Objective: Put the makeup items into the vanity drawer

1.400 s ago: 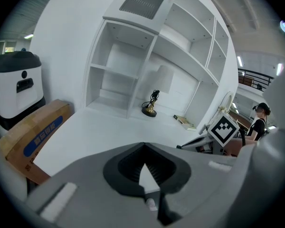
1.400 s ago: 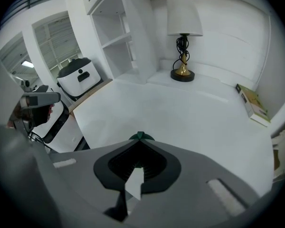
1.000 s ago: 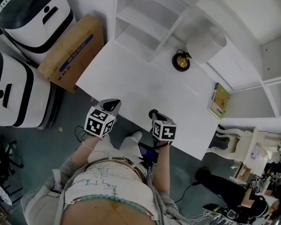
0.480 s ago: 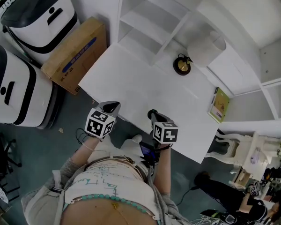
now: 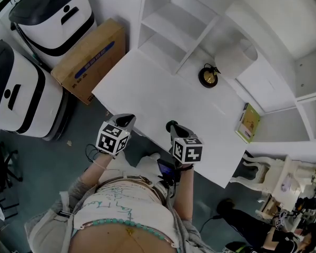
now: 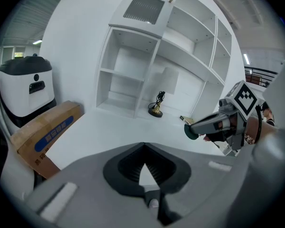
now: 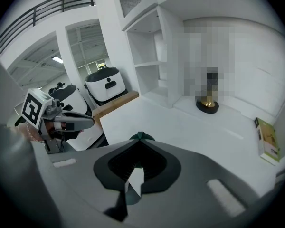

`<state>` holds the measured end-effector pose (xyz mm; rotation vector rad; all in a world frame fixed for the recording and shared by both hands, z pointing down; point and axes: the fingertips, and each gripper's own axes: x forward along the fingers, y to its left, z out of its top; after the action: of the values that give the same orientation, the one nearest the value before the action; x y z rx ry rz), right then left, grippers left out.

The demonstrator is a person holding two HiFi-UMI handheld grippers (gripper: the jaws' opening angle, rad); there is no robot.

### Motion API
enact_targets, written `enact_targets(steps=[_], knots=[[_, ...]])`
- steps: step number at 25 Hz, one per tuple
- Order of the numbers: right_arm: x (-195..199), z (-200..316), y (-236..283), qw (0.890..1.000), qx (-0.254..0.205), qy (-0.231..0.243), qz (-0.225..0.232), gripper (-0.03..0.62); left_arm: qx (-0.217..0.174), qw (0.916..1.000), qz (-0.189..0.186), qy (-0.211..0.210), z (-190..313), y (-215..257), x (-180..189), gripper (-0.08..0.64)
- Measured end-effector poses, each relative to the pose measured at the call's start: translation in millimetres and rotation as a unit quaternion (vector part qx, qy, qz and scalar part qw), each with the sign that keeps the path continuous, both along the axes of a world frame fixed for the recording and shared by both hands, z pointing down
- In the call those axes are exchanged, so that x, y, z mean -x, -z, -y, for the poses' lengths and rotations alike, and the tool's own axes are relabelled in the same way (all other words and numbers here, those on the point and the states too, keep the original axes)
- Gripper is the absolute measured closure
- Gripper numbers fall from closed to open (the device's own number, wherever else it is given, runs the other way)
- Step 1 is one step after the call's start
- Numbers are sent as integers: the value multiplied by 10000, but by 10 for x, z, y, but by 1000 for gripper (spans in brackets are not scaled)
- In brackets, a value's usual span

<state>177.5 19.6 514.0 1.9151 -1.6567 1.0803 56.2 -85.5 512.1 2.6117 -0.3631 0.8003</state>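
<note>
The left hand-held gripper (image 5: 125, 120) and the right hand-held gripper (image 5: 172, 126) tilt downward side by side, jaws together, empty.

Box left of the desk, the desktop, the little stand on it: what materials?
Box: brown cardboard by its look, matte, blue print. Desktop: smooth white, likely painted or laminated board. Stand: black base, shiny gold centre, probably metal; too small to confirm.

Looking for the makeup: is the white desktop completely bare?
No, a gold-and-black ornament and a yellow-green box sit on the desk.
</note>
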Motion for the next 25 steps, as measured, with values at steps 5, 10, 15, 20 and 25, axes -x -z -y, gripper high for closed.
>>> enact_targets(steps=[5, 10, 15, 20, 25], knots=[[42, 38, 38, 9997, -48, 251, -6, 565, -36, 9998, 0, 191, -3, -9, 63, 558], [124, 82, 59, 9986, -64, 517, -13, 563, -31, 9992, 20, 404, 21, -36, 169, 558], [211, 186, 113, 9976, -157, 679, 27, 563, -50, 9989, 77, 455, 70, -67, 237, 558], [261, 301, 164, 9978, -235, 614, 1, 563, -110, 9993, 201, 303, 152, -82, 290, 558], [323, 398, 168, 9982, -260, 547, 24, 565, -125, 9995, 283, 119, 248, -168, 283, 558]])
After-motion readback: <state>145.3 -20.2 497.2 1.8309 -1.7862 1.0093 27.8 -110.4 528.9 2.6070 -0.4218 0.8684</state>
